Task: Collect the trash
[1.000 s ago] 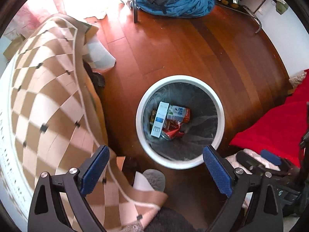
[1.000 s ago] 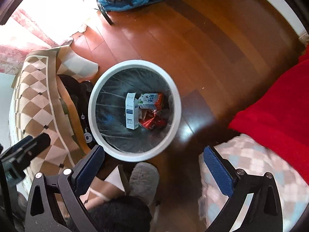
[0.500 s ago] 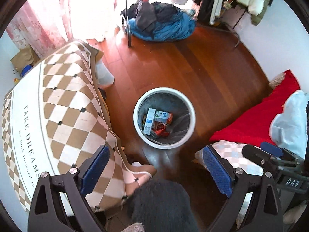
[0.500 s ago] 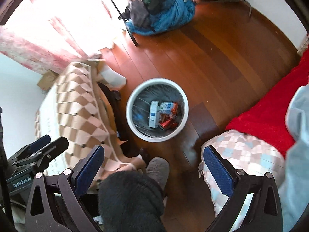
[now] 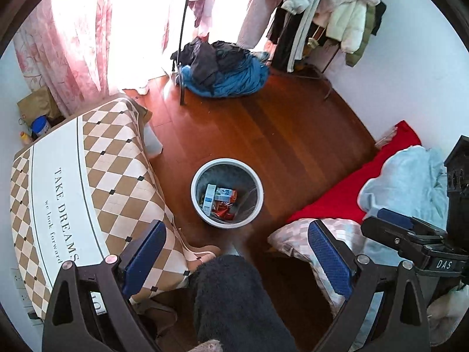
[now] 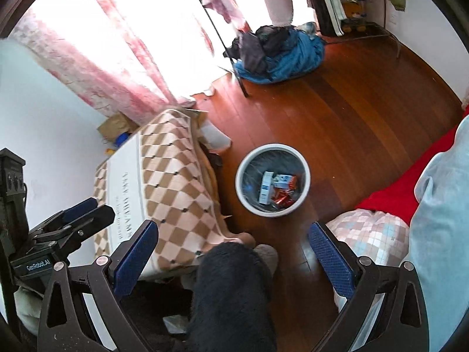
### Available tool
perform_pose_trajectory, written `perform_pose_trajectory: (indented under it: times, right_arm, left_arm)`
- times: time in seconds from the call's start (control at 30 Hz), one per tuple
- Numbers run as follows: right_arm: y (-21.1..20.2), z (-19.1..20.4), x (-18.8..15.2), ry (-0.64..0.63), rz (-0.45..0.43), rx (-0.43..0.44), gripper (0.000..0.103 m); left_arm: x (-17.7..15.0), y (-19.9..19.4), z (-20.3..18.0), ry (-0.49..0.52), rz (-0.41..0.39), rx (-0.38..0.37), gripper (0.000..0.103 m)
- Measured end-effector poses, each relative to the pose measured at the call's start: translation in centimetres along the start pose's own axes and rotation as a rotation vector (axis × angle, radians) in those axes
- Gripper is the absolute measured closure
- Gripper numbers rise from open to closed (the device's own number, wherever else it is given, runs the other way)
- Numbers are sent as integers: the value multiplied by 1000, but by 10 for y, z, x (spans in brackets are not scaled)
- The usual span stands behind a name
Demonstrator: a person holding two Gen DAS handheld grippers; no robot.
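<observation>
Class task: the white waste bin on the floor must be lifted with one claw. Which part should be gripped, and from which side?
Grip the white waste bin by its rim, coming straight down from above, one finger inside and one outside. It stands upright with its mouth open to the camera, the round body looks too wide to span, and the near-left rim seems clear of the cartons inside.

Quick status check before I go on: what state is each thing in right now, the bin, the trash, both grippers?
Waste bin: upright on the floor, lined, uncovered.
Cartons and wrappers: lying in the bottom of the bin.
Left gripper: open, holding nothing.
Right gripper: open, holding nothing.
Checked cloth: draped over the table, beside the bin.
Blue clothes pile: heaped on the floor.
</observation>
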State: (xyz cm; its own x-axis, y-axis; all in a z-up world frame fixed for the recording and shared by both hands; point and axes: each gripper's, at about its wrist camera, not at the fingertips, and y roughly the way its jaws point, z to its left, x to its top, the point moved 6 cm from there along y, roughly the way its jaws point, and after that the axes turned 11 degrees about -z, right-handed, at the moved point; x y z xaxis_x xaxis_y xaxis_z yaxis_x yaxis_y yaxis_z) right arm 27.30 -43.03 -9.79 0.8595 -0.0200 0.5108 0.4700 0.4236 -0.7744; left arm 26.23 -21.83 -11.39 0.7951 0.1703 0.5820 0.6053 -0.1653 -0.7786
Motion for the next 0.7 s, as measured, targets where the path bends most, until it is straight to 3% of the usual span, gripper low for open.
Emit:
perform_pose_trajectory:
  times: [0.2, 0.7]
  right_arm:
    - [-21, 22, -8, -11, 4, 48, 0]
    - [-26, 44, -12, -54, 23, 51, 0]
  left_arm:
    - [-7, -29, 3, 1, -1, -26, 4]
    - [-11, -55, 9, -16, -32, -49, 4]
